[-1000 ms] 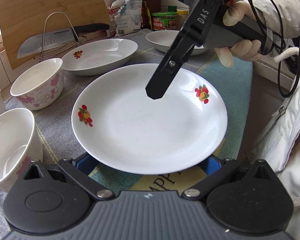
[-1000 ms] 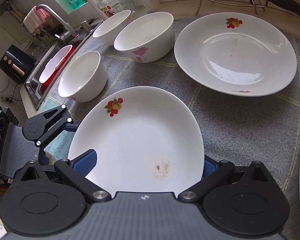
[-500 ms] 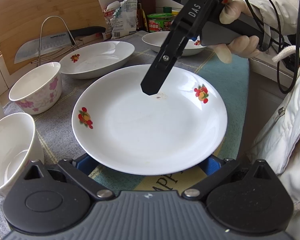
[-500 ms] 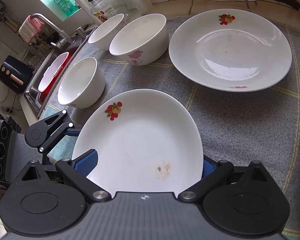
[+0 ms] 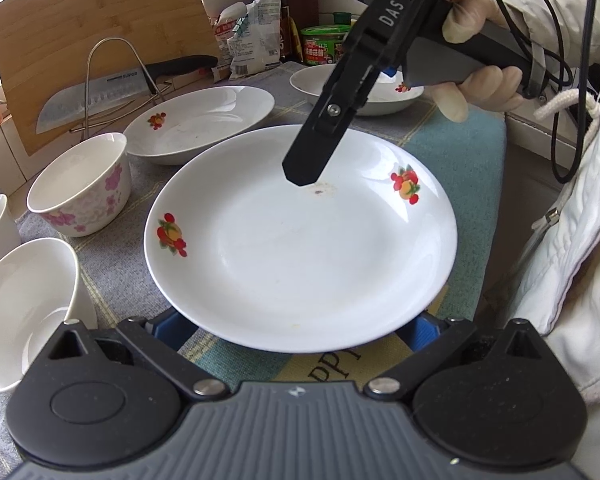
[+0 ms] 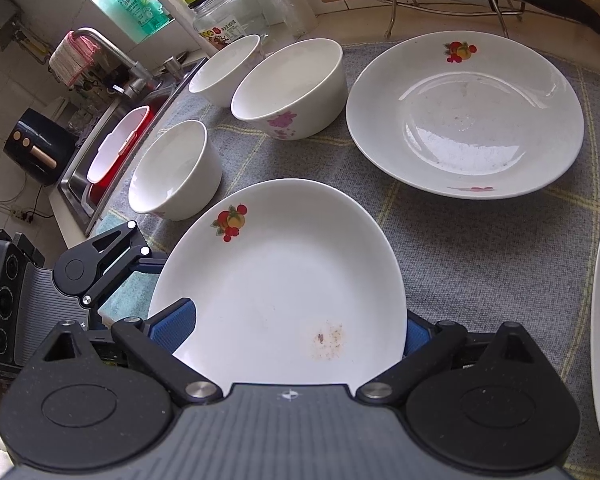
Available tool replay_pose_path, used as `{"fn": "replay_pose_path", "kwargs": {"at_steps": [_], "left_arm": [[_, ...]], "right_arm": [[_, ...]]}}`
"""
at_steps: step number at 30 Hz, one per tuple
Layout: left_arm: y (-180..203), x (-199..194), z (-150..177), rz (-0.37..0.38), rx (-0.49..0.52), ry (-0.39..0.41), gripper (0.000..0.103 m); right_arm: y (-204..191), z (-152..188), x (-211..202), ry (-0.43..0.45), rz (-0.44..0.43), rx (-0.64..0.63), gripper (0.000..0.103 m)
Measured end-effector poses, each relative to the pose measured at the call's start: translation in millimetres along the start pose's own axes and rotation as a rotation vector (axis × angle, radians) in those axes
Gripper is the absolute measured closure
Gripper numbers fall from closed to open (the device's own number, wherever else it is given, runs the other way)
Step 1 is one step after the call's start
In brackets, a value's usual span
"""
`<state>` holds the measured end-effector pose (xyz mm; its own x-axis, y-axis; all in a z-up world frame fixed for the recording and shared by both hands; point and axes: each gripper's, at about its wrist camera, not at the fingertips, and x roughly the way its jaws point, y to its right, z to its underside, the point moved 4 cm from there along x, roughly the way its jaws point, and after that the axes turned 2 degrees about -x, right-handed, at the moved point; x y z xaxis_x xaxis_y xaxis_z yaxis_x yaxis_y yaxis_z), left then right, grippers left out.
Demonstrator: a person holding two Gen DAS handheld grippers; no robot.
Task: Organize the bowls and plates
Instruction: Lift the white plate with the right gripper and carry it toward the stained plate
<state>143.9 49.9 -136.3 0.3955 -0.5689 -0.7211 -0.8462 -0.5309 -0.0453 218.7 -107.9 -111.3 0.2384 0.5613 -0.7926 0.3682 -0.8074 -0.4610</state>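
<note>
The white plate (image 5: 300, 248) with red fruit decals and a brownish smear sits between both hand-held grippers: left hand-held gripper (image 5: 292, 326) and right hand-held gripper (image 6: 296, 330) each clamp its rim.

Two close wrist views face across one shared plate (image 5: 300, 248).

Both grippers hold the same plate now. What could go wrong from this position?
The fruit-print plate is pinched only at opposite rims by the left gripper and the right gripper; uneven pulling could make it slip or tilt. The bowls and the second plate lie close by, so a swing may knock them.
</note>
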Motion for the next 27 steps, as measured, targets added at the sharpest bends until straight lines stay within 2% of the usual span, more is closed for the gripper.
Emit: {"fn": "replay_pose_path", "kwargs": {"at_steps": [12,27], "left_arm": [[8,2,-40,0.018,0.037,-0.006,0.002],[32,62,-108,0.11,0.162,0.037,0.002]], "right_arm": [[11,0,-35,0.045,0.03,0.005,0.0],[80,17,-112,0.156,0.142,0.097,0.0]]}}
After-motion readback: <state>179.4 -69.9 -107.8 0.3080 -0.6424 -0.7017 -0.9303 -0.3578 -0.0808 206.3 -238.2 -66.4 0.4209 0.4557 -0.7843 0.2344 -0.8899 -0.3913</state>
